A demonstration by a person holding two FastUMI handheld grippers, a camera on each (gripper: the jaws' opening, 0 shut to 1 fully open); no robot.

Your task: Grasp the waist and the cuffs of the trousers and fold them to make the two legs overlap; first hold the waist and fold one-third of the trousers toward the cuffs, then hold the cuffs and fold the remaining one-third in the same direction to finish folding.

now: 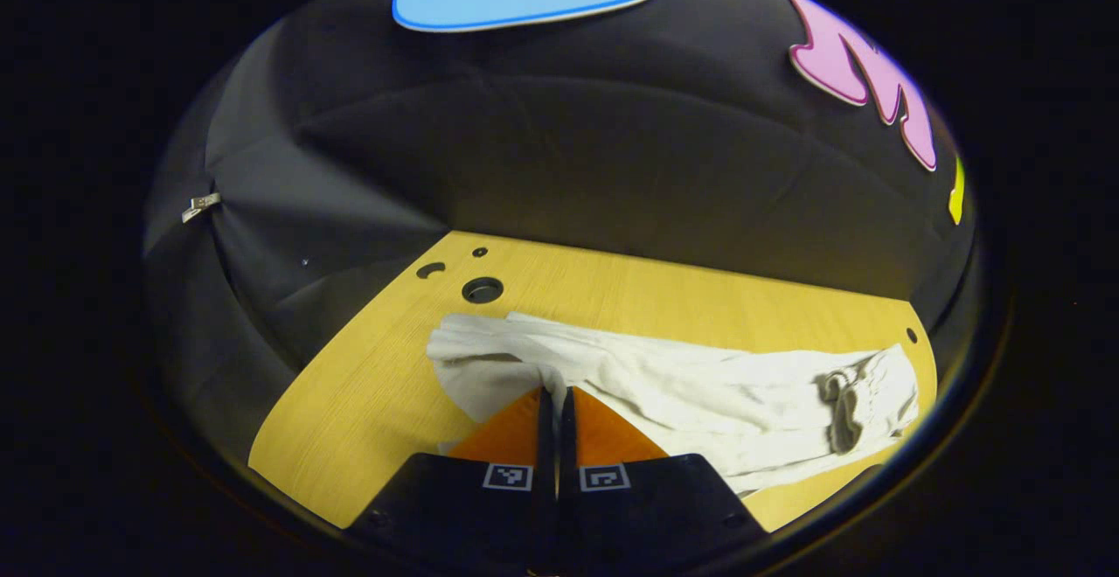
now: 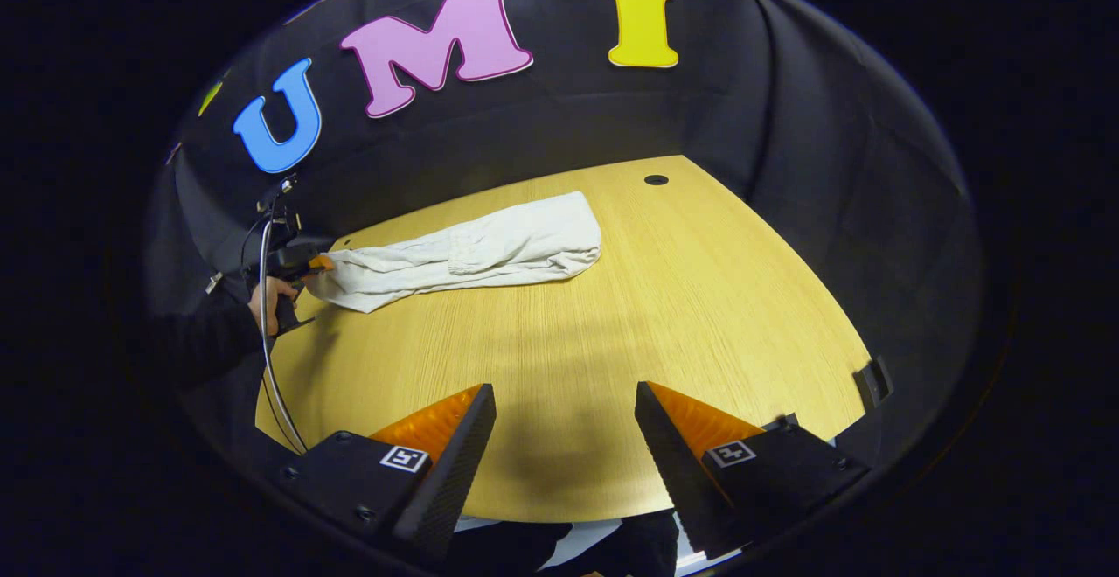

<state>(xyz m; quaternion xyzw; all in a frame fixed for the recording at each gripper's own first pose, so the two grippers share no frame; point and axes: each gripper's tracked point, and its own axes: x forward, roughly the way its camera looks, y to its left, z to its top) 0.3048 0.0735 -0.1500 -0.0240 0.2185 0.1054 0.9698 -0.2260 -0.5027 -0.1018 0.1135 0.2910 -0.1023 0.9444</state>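
White trousers (image 1: 699,393) lie stretched on the yellow wooden table (image 1: 376,385), legs one over the other. The gathered waist with its drawstring (image 1: 841,402) is at the right of the left gripper view. My left gripper (image 1: 556,392) is shut, pinching the cloth at the cuff end. From the right gripper view the trousers (image 2: 489,249) lie at the far side of the table (image 2: 664,315), and the left gripper (image 2: 308,264), held by a hand (image 2: 269,299), sits at their left end. My right gripper (image 2: 564,387) stands open over bare table near the front edge, well short of the trousers.
A large round hole (image 1: 483,289) and smaller ones pierce the table's corner behind the cuffs; another hole (image 2: 656,180) lies past the waist. A cable (image 2: 267,367) hangs from the left gripper. A dark bracket (image 2: 874,380) sits on the table's right edge. Black cloth walls close in behind.
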